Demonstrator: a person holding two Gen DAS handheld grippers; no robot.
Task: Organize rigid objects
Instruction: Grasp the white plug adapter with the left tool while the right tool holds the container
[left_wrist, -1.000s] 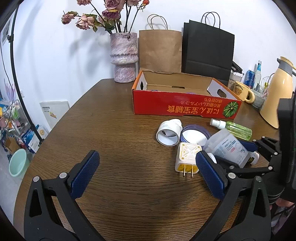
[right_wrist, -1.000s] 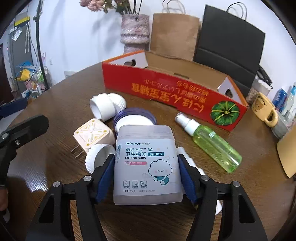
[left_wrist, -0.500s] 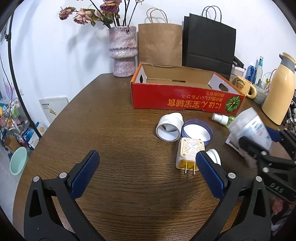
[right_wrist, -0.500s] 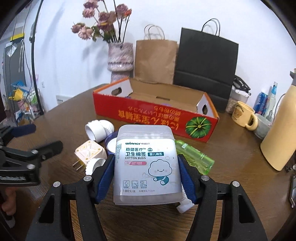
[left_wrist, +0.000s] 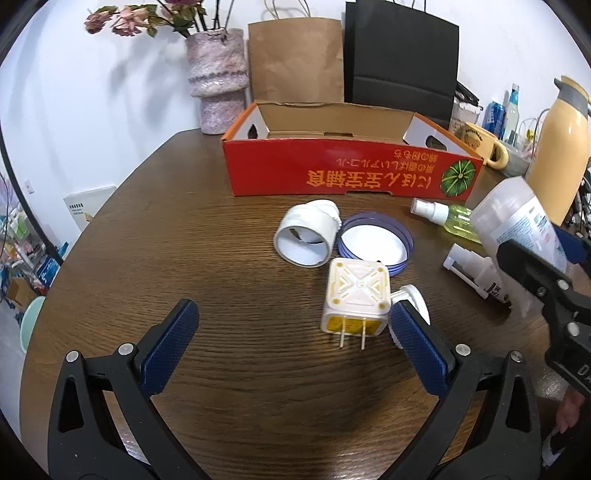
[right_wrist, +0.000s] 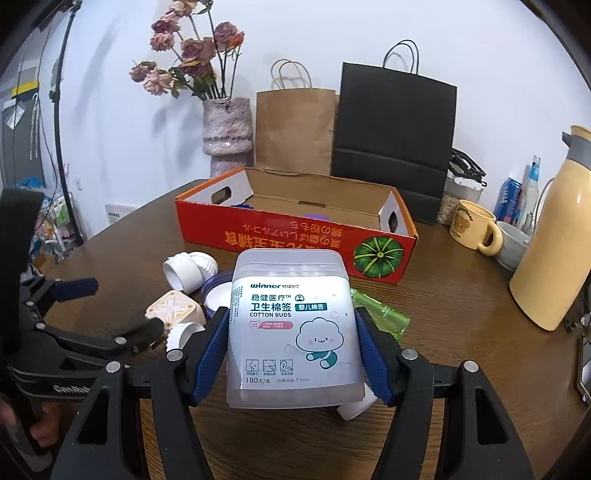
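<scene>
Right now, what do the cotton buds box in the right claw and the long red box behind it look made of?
Frosted translucent cotton buds box: looks like semi-rigid plastic, satin finish; white contents glow through, printed label on the front. Long red box: corrugated cardboard by the look; brown raw inside, cut handle holes, printed red outside with a slight sheen.
</scene>
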